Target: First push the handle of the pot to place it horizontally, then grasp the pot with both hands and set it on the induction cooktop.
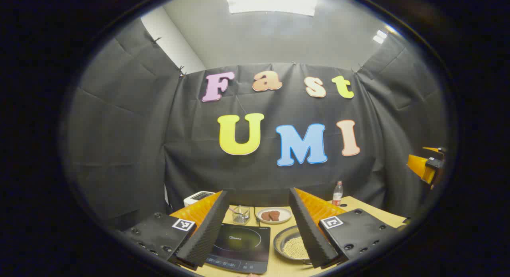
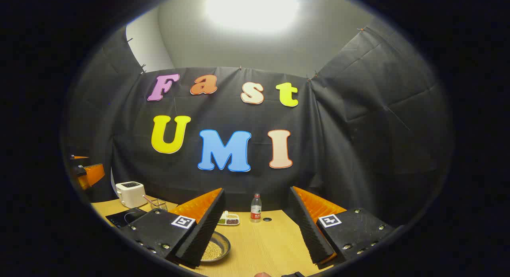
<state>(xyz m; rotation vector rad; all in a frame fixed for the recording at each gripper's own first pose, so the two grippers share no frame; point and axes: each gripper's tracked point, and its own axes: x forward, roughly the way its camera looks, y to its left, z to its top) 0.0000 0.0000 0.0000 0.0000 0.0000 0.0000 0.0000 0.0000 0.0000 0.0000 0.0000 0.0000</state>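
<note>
The pot is a shallow metal pan holding pale yellow grains. In the left gripper view it sits on the wooden table just right of the black induction cooktop, partly behind my right-hand finger. My left gripper is held above the table's near edge, open and holding nothing. In the right gripper view the pot lies low at the left, half hidden by a finger, and the cooktop is farther left. My right gripper is open, with bare table between its fingers. I cannot make out the pot's handle.
Behind the cooktop stand a glass cup and a plate with brown pieces. A white toaster, a wire basket, a divided snack tray and a water bottle line the table's back.
</note>
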